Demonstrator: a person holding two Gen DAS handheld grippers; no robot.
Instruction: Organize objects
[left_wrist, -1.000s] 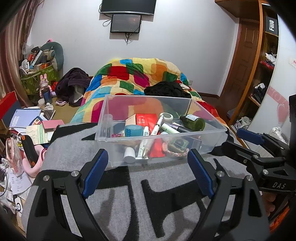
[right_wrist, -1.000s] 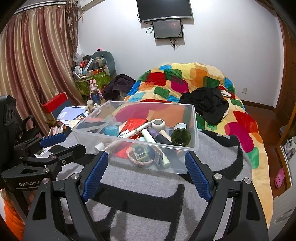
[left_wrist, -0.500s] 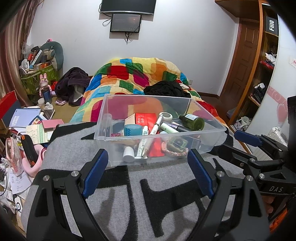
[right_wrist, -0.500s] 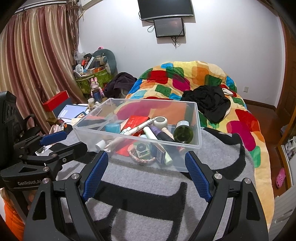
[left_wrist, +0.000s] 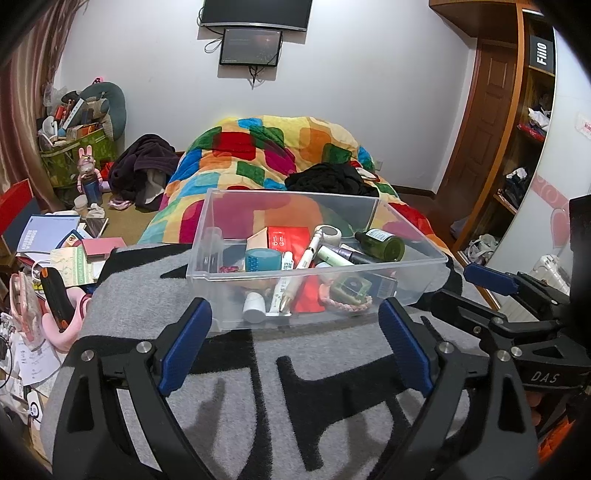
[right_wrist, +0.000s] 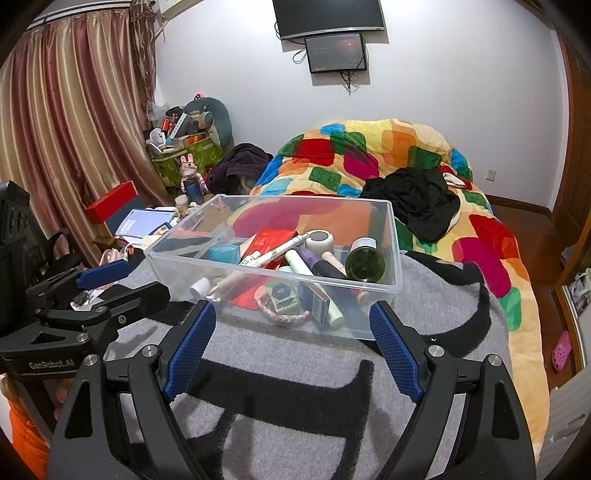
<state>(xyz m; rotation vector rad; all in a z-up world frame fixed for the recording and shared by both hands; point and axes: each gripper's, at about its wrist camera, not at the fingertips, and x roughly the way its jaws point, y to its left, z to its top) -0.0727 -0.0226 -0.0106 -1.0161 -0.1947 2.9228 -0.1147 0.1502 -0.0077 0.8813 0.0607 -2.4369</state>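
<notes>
Bin (left_wrist: 317, 266), clear plastic, sits on grey blanket (left_wrist: 229, 398) on bed, dead ahead of both tools, long axis crosswise. Contents jumbled: green bottle (left_wrist: 382, 244) at right, pen (left_wrist: 295, 273) lengthwise mid-bin, white cap (left_wrist: 254, 306) near front wall. Left tool (left_wrist: 295, 339) empty, jaws opening wide; right tool (right_wrist: 291, 343) wide, empty. Neither nearer by much. Bare blanket in front gives room; front wall blocks low entry, so likely reach over rim.

Clear glossy plastic bin (left_wrist: 317, 273), fuzzy grey cloth blanket (left_wrist: 240, 391), glossy dark-green bottle (right_wrist: 365, 264), matt black fingers (left_wrist: 436, 365)
</notes>
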